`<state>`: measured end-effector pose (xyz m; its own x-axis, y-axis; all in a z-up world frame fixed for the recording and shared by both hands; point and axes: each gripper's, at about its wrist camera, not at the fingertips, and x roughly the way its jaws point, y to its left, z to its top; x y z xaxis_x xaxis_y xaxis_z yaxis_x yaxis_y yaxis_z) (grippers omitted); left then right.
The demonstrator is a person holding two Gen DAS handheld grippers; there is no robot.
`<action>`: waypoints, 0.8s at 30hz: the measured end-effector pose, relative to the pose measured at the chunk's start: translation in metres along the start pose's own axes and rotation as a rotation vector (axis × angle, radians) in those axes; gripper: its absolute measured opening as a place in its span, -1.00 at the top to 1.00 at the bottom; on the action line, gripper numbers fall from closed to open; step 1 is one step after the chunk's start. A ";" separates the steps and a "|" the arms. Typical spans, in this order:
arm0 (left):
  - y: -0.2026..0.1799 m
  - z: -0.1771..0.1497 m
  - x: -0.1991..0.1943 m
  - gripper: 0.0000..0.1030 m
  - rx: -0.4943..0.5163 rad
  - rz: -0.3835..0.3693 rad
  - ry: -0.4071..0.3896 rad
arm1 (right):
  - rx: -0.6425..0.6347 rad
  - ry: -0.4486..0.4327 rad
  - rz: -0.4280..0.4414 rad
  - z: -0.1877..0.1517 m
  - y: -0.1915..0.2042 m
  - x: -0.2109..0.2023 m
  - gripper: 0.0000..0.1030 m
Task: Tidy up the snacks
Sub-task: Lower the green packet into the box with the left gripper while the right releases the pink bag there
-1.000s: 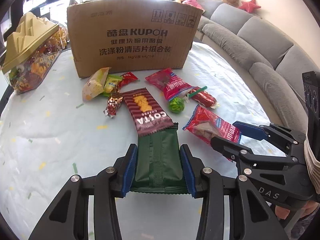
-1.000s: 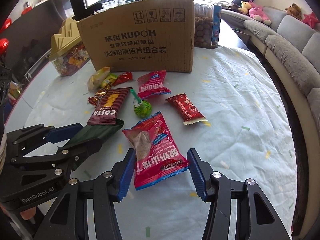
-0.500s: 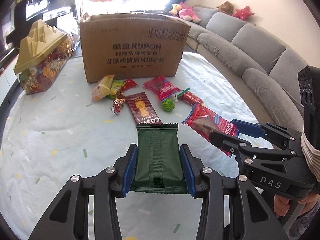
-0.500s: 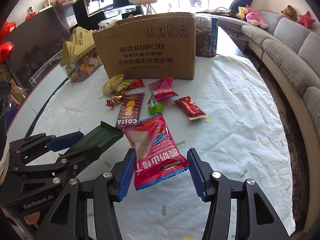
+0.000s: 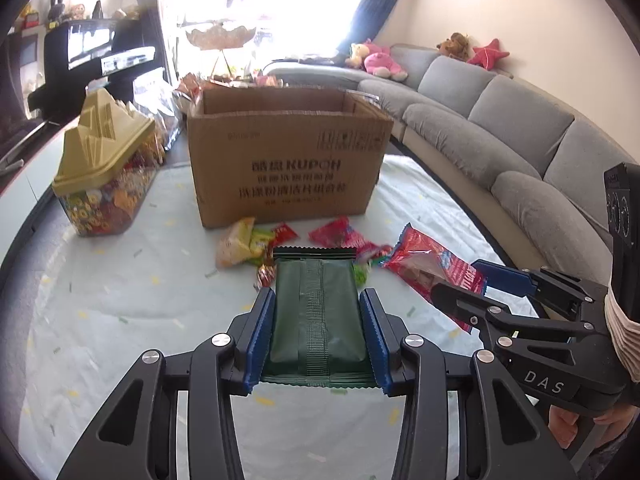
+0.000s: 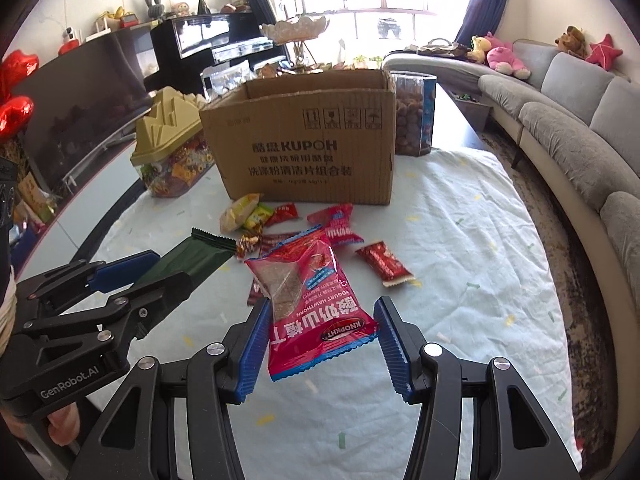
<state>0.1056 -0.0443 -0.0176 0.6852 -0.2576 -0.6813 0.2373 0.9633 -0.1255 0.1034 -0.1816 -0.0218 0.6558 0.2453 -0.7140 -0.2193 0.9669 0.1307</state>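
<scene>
Both packets had risen clear of the worktop (image 6: 460, 248) since a second earlier: left gripper (image 5: 316, 336) clamped the green packet (image 5: 316, 312), right gripper (image 6: 320, 340) pinched the red packet (image 6: 316, 300), cardboard box (image 5: 288, 168) waiting at twelve o'clock, likely their destination.

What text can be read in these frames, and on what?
"KUPOH" on the box; its Chinese lines and small print are too blurred to quote.
"KNOPKHT" and "YOGURT HAWTHORN" on the red pack held in the right tongs, seen upside down.
"GenRobot.AI" on the left tongs.
"DAS" on the right tongs' body in the left view.
Green pack: no text visible.
Other wrappers: too small to read.
</scene>
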 end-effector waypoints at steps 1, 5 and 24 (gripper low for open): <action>0.001 0.005 -0.002 0.17 0.002 0.006 -0.016 | 0.002 -0.009 0.001 0.003 0.000 -0.001 -0.04; 0.003 0.020 -0.006 0.17 0.010 0.026 -0.064 | 0.003 -0.048 -0.001 0.016 0.001 -0.006 -0.04; 0.029 0.108 0.009 0.17 0.042 0.060 -0.164 | 0.000 -0.158 0.008 0.107 0.001 0.006 -0.04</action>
<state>0.1923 -0.0272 0.0505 0.8016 -0.2117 -0.5591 0.2184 0.9743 -0.0558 0.1843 -0.1721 0.0475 0.7591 0.2615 -0.5961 -0.2252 0.9647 0.1365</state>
